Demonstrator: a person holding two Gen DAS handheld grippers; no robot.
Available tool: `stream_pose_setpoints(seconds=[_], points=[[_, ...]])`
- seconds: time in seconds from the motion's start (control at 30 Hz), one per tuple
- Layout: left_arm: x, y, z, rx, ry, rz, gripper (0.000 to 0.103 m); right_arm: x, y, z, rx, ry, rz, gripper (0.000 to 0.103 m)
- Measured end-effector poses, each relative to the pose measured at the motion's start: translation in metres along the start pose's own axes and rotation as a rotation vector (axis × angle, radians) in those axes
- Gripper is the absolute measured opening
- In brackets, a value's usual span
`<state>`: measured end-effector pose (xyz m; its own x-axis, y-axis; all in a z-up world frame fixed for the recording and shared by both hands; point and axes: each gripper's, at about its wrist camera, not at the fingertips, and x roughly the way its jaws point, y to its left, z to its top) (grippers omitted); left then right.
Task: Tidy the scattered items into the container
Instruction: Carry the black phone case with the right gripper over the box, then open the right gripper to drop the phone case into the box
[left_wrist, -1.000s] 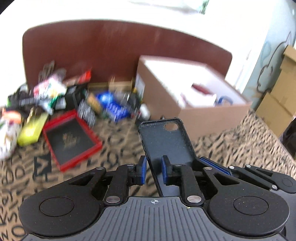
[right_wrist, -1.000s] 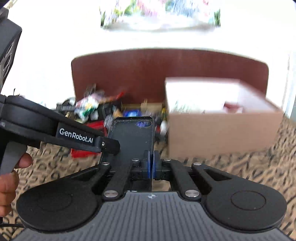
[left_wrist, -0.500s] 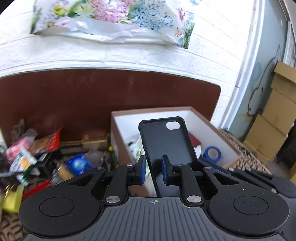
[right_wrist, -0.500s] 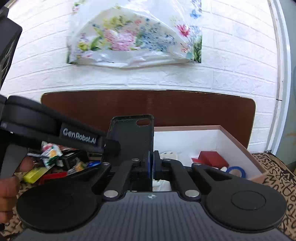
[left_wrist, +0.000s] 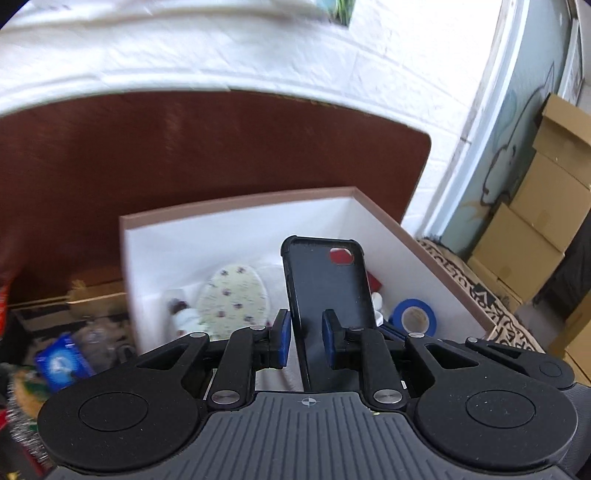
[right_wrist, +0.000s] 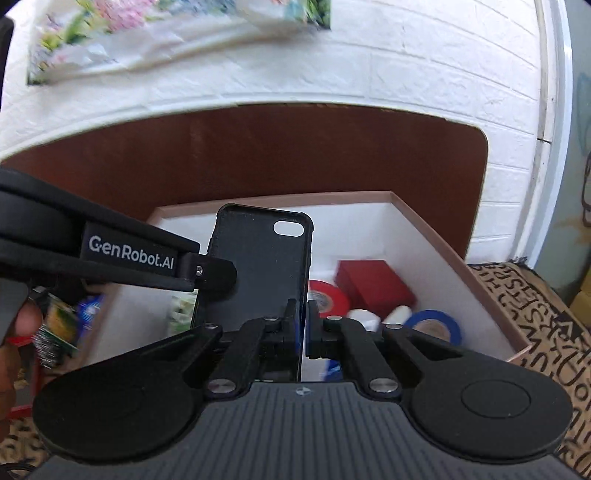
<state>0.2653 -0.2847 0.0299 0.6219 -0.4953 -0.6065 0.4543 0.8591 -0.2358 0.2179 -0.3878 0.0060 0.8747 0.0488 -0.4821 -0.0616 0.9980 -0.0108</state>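
Over the white-lined brown cardboard box (right_wrist: 436, 236), ready for dropping in, the black rubbery phone case (right_wrist: 262, 266) is pinched edgewise by the right gripper (right_wrist: 302, 328), while the left gripper (left_wrist: 303, 341) is opening, pads apart from it.

Setting: a room in a home that doubles as storage, not a lab or shop. Evidence: white-painted brick wall (right_wrist: 424, 66) with a floral plastic bag (right_wrist: 110, 40) hung on it, a dark brown headboard-like panel (left_wrist: 221, 155) along the wall, a letter-patterned fabric cover (right_wrist: 546, 314) underfoot of the clutter. Plain cardboard cartons (left_wrist: 543, 199) are stacked at the right beside a wall mural (left_wrist: 506, 162).
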Motion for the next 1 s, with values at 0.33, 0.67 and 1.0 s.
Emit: stream_pose_setpoints(seconds=[0.33, 0.67, 1.0], points=[[0.038, 0.011, 0.007, -0.063, 0.051, -0.016, 0.093, 0.033, -0.022, 0.007, -0.034, 0.062, -0.075, 0.056], [-0.001, 0.011, -0.015, 0.012, -0.019, 0.068, 0.102, -0.005, -0.004, -0.009, -0.04, -0.023, -0.077, 0.102], [-0.039, 0.005, -0.037, 0.028, -0.052, 0.111, 0.103, -0.033, 0.008, -0.014, -0.031, -0.014, -0.047, 0.103]])
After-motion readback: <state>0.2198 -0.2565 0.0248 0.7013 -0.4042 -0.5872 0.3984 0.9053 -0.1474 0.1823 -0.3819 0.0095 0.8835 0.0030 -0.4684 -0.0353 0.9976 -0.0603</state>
